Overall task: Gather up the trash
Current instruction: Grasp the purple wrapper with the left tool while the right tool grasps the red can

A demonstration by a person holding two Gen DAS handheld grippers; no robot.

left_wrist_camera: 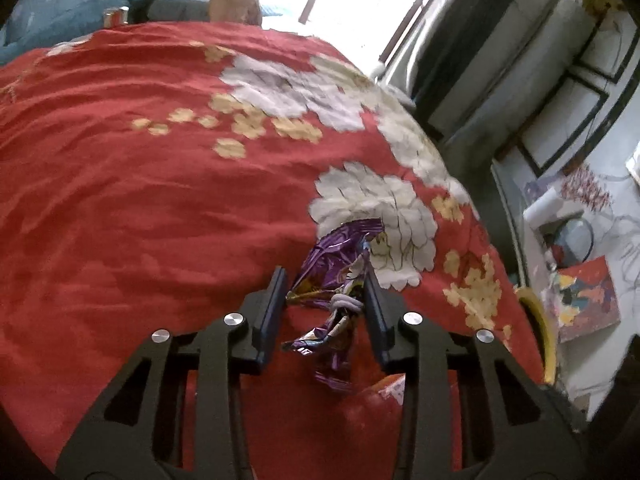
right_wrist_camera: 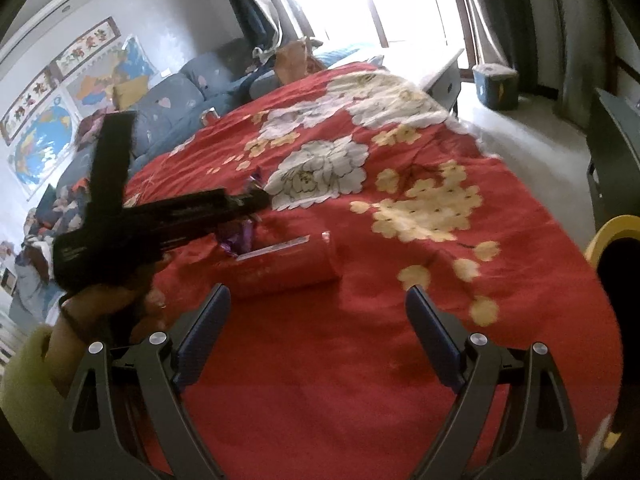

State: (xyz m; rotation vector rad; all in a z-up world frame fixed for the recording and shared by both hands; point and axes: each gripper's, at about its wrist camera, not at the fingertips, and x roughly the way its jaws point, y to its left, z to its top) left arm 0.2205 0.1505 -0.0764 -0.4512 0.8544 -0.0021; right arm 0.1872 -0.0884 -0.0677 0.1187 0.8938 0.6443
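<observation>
My left gripper (left_wrist_camera: 325, 280) is clamped on the crumpled purple wrapper (left_wrist_camera: 340, 264) on the red bedspread (left_wrist_camera: 140, 180). Only my right wrist view shows a red can (right_wrist_camera: 280, 266) lying just beside it, ahead of my wide-open, empty right gripper (right_wrist_camera: 318, 300).

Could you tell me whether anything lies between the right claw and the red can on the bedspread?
Nothing visible does. The right claw stands open, with only bare red bedspread between it and the red can lying ahead.
</observation>
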